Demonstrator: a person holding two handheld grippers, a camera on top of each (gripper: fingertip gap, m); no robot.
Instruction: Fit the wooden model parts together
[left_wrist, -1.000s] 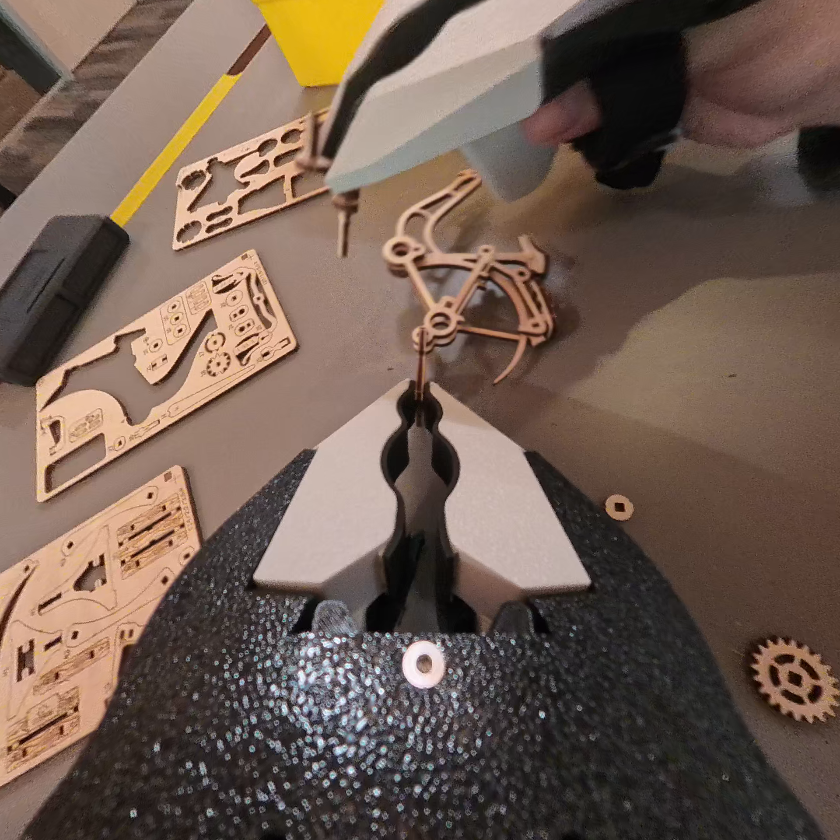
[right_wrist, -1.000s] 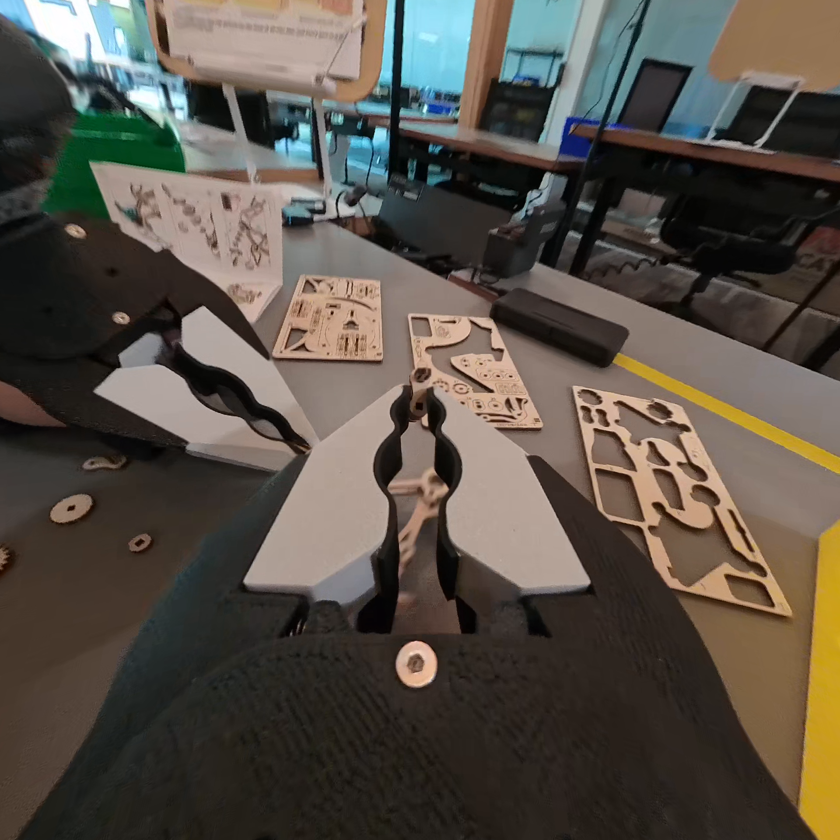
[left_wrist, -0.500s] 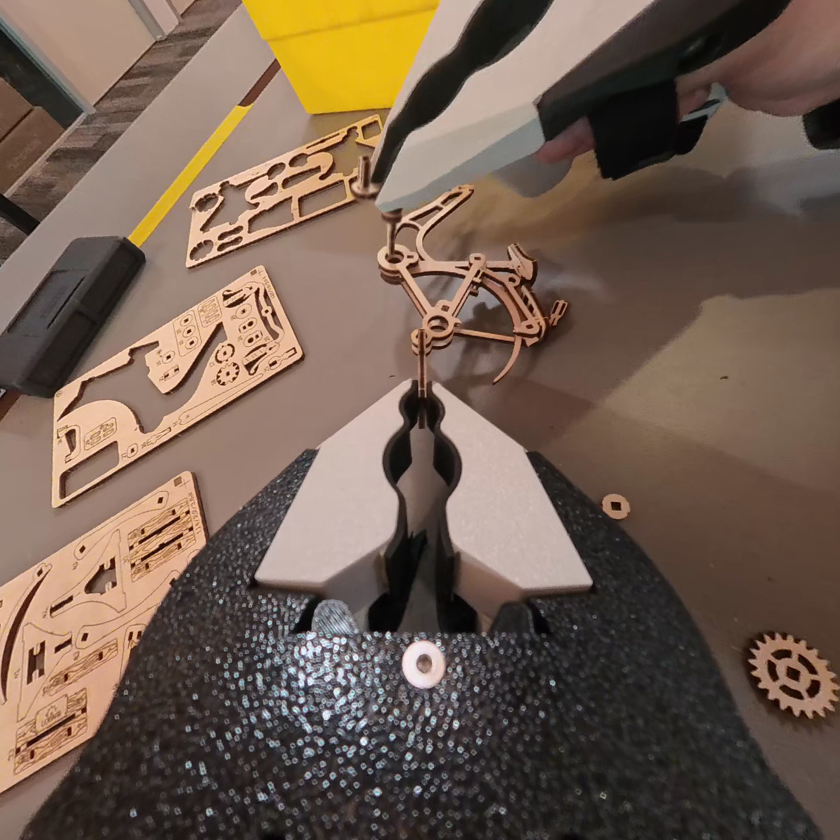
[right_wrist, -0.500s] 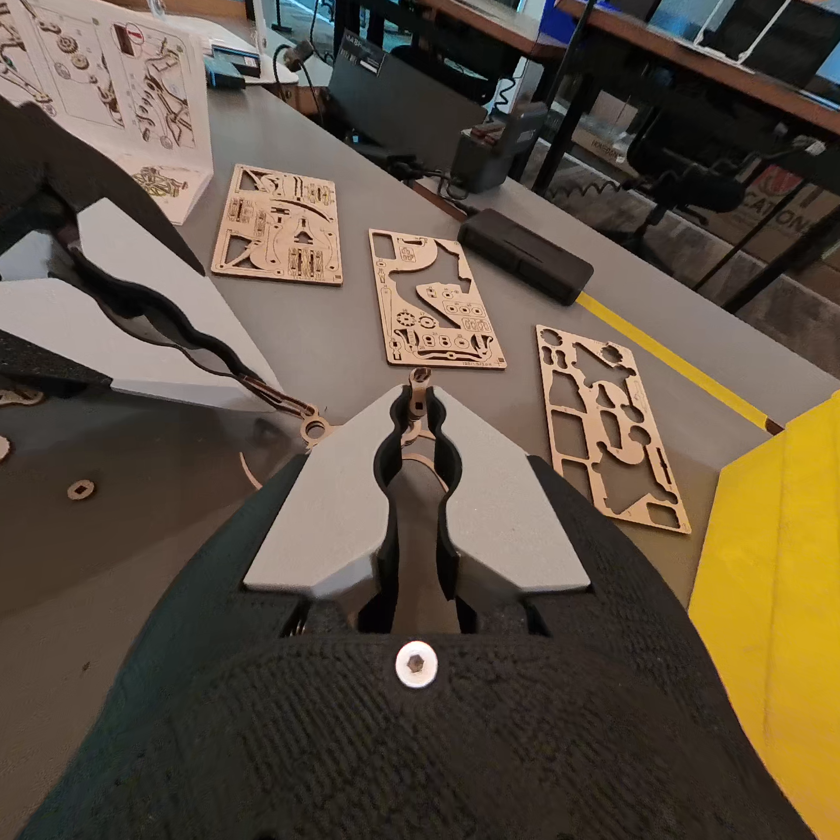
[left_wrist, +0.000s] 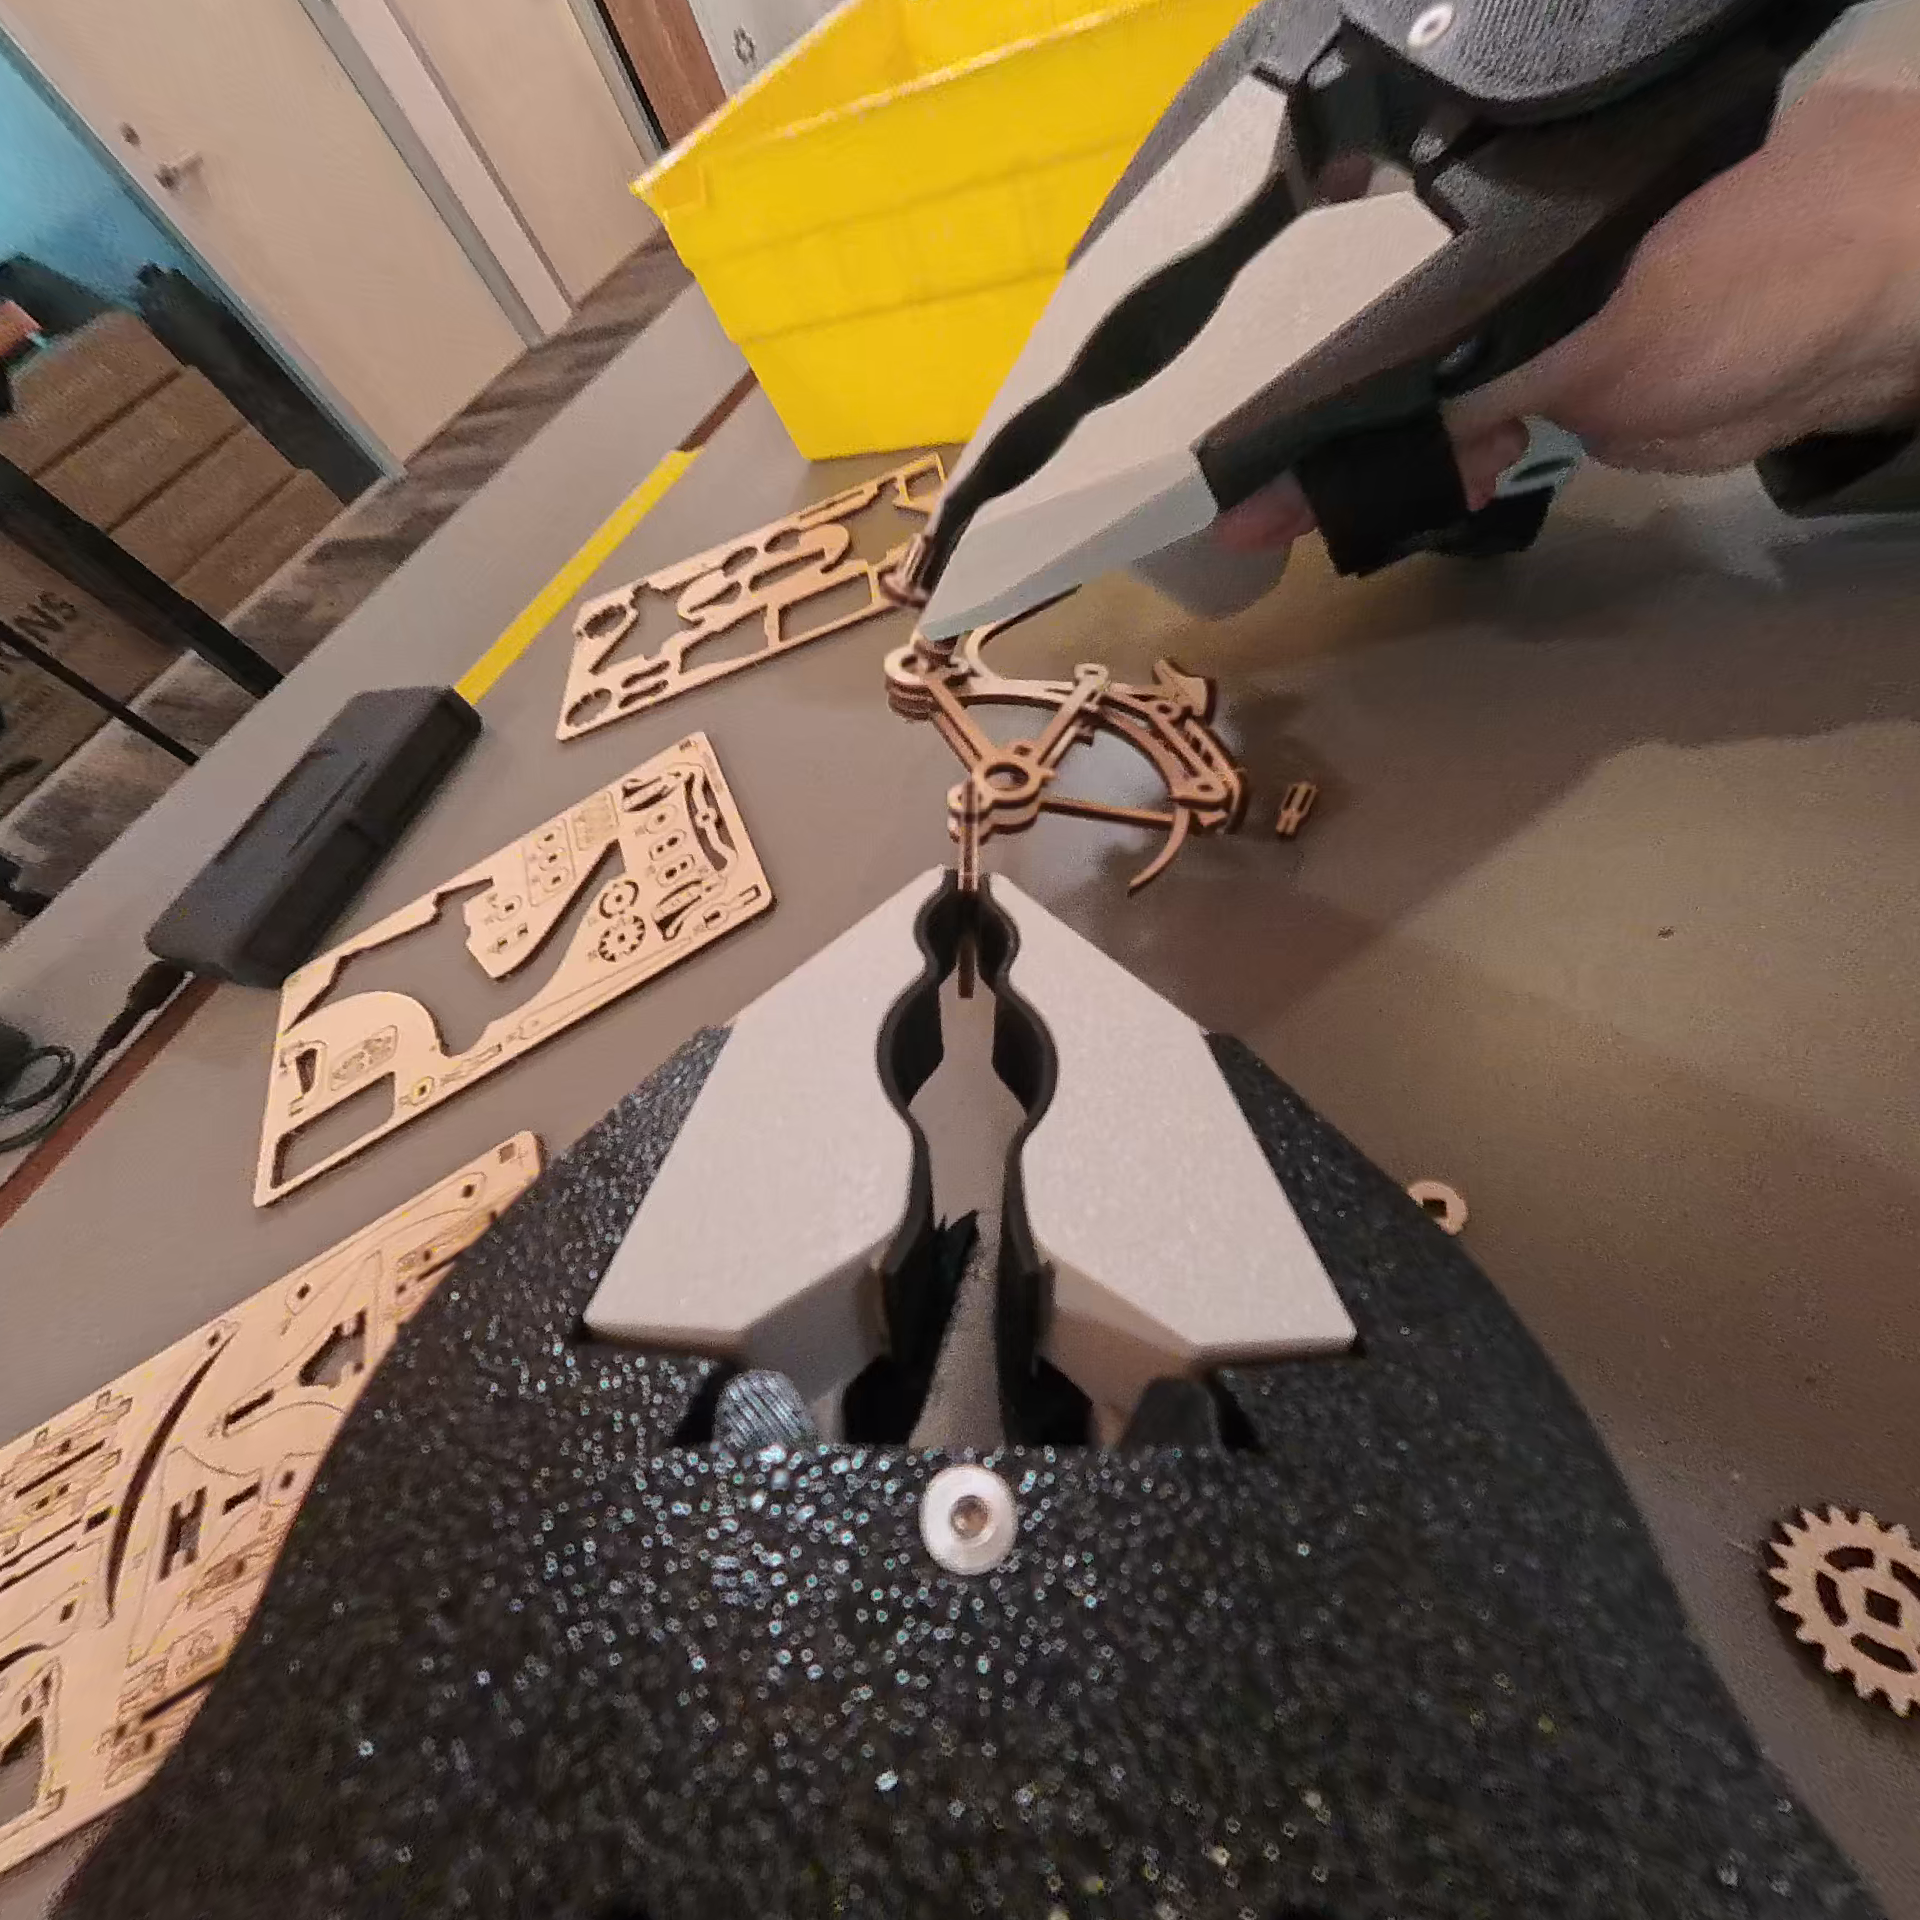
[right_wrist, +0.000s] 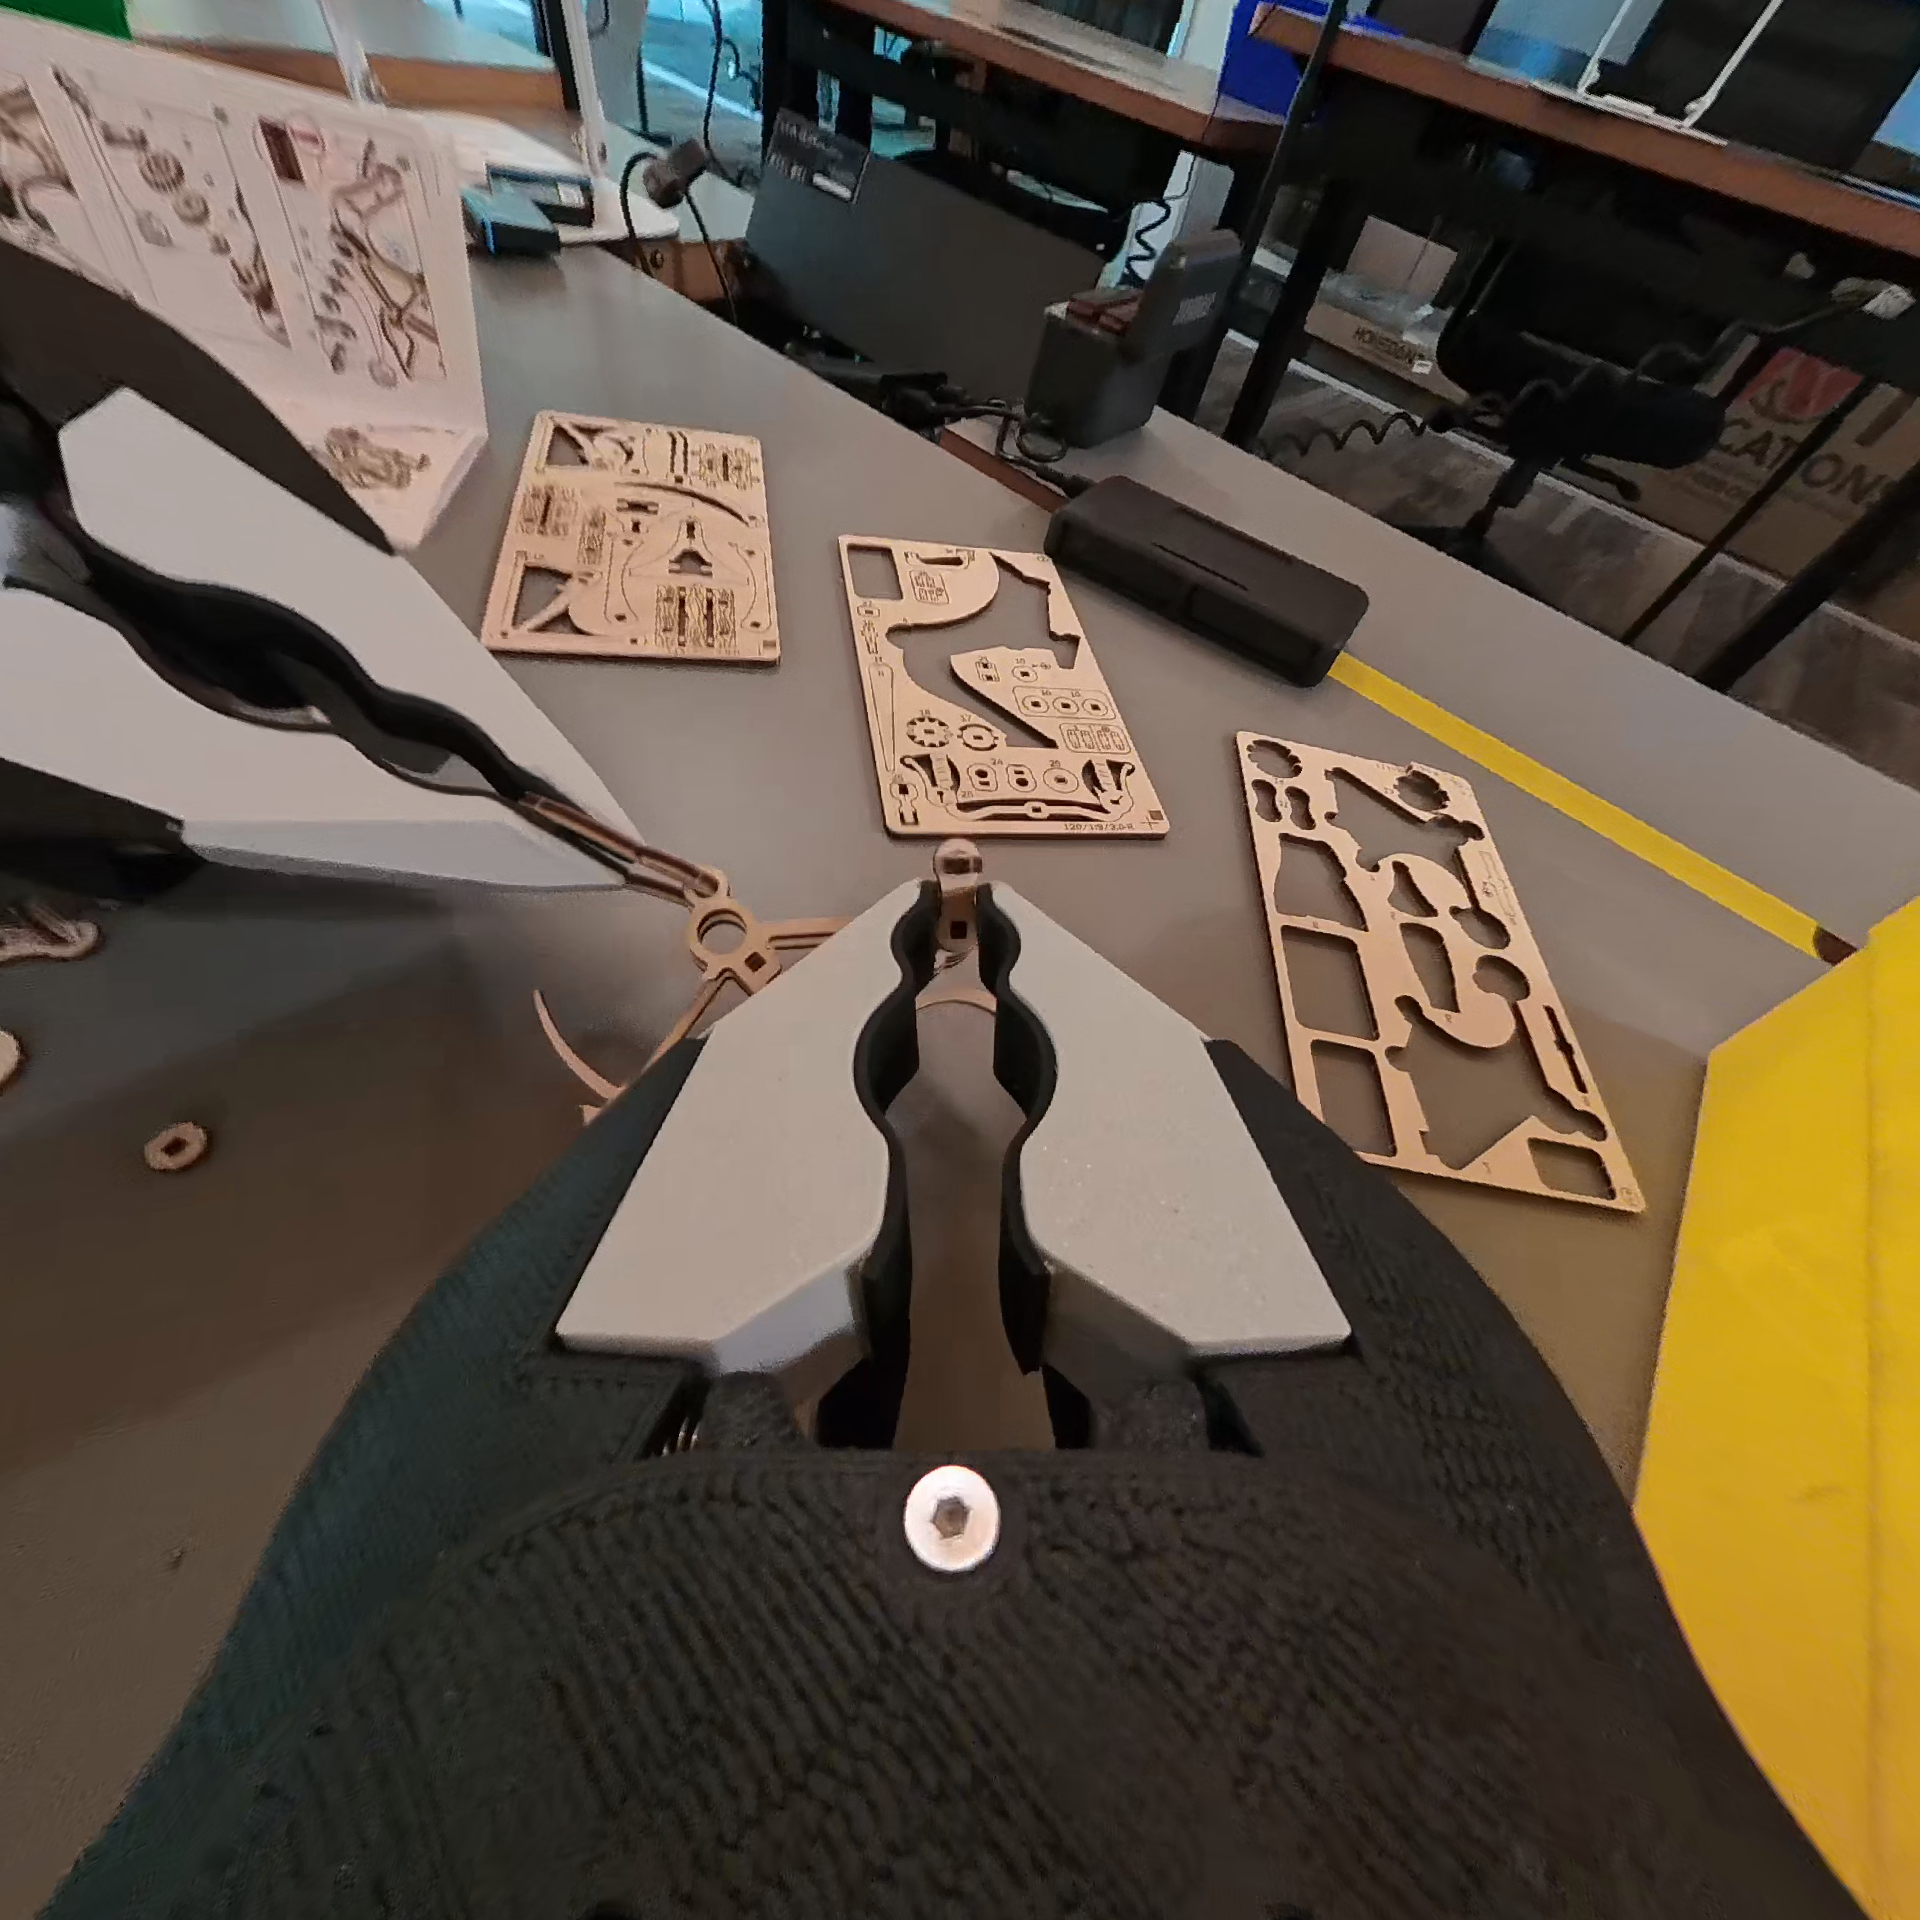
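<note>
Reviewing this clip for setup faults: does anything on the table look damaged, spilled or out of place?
Nothing looks damaged or spilled. The wooden frame is pinched by the left gripper, and the right gripper holds a small peg. Loose bits, a gear and a washer, lie scattered but intact.

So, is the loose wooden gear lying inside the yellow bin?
No, the wooden gear lies flat on the grey table, far from the yellow bin.

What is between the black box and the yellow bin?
In the right wrist view, a punched-out wooden sheet and a yellow floor stripe lie between the black box and the yellow bin.
</note>
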